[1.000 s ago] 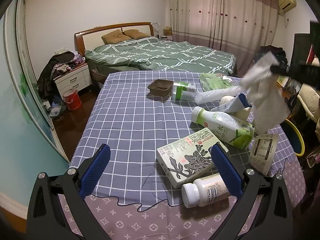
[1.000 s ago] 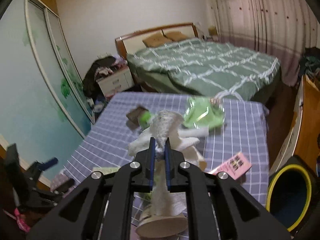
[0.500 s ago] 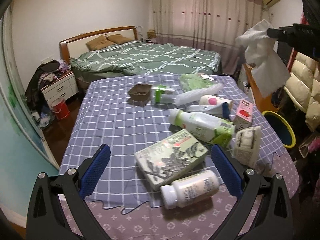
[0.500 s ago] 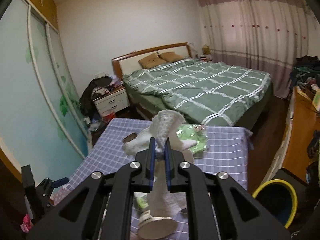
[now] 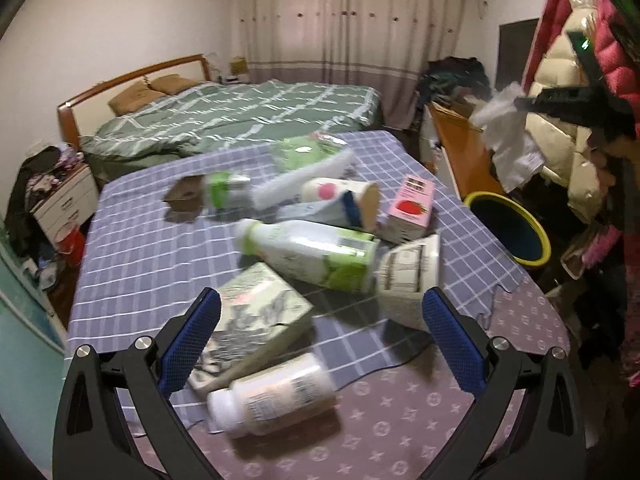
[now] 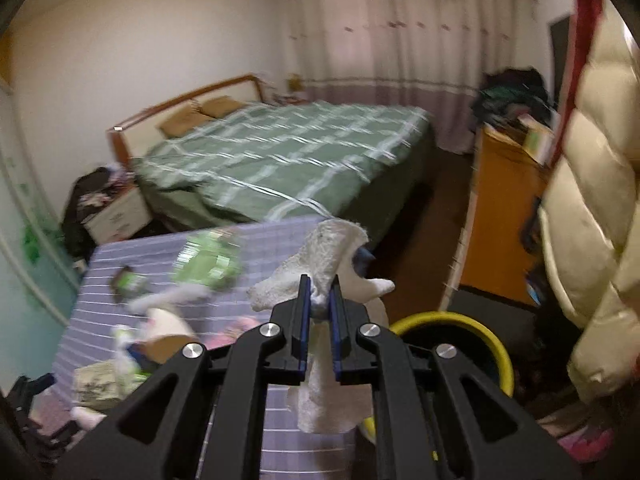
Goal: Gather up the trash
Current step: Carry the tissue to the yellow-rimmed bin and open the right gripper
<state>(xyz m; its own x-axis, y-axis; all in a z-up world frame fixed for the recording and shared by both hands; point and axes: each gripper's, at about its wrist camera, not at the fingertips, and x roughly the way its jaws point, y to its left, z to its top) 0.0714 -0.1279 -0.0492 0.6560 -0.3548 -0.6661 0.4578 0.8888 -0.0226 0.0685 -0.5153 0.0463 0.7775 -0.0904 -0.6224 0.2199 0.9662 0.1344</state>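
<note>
My right gripper is shut on a crumpled white paper towel and holds it in the air by the table's right edge, above the near rim of a yellow-rimmed bin. In the left wrist view the towel hangs from that gripper above and behind the bin. My left gripper is open and empty over the table's near end. Below it lie a white pill bottle, a green patterned box, a green-labelled bottle and a white cup.
More litter lies on the checked tablecloth: a pink carton, a tipped paper cup, a green bag, a brown tray. A bed stands behind. An orange cabinet and hanging coats are on the right.
My right gripper has carried the towel rightward off the table to above the bin. My left gripper has swung right and nearer the litter.
</note>
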